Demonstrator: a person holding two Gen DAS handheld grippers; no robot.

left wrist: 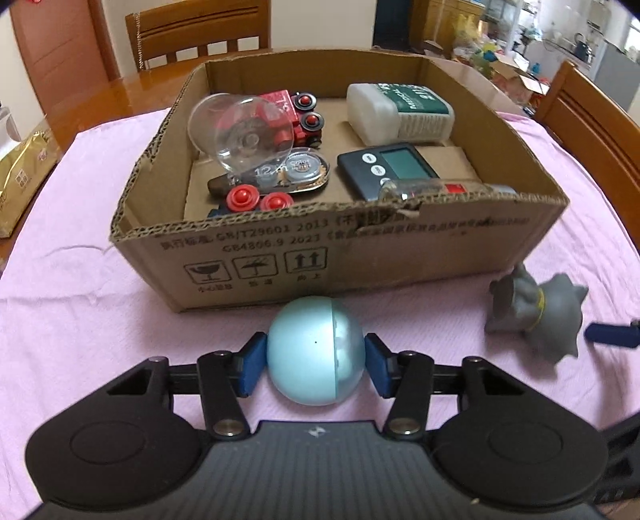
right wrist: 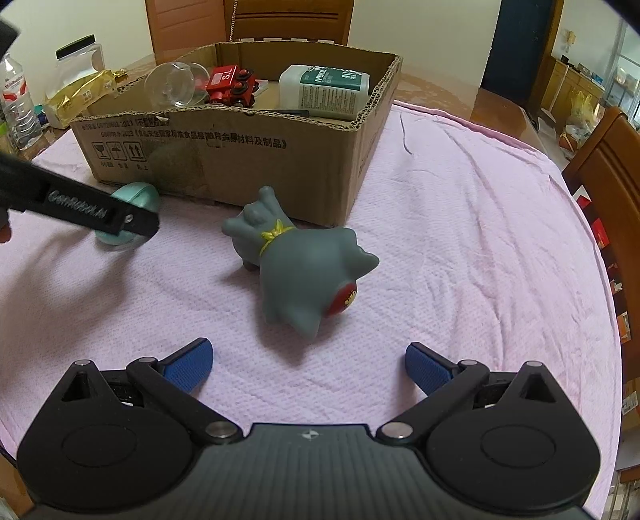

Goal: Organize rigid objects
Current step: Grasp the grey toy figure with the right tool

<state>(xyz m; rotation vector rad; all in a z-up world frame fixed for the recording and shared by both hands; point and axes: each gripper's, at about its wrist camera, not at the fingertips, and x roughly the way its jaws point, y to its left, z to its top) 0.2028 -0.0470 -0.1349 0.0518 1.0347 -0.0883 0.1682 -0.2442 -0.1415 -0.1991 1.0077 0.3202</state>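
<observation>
Ball (left wrist: 316, 358) clamped in left tongs (left wrist: 316, 362); box (left wrist: 340, 256) wall ahead; right tongs (right wrist: 308, 370) apart near toy (right wrist: 298, 264).

1. We counted one cardboard box (left wrist: 344, 248) on the pink cloth (left wrist: 80, 320).
2. Inside the box we counted one clear glass (left wrist: 240, 128), one red toy train (left wrist: 296, 116), one white bottle (left wrist: 396, 114), one dark timer (left wrist: 384, 168), one round compact (left wrist: 302, 166) and one small vial (left wrist: 432, 188).
3. In front of the box we counted two things: one teal ball (left wrist: 316, 356) and one grey figurine (right wrist: 296, 256).
4. We counted two grippers, the left gripper (left wrist: 316, 364) and the right gripper (right wrist: 308, 368).
5. Behind the box we saw one wooden chair (left wrist: 196, 32).
</observation>
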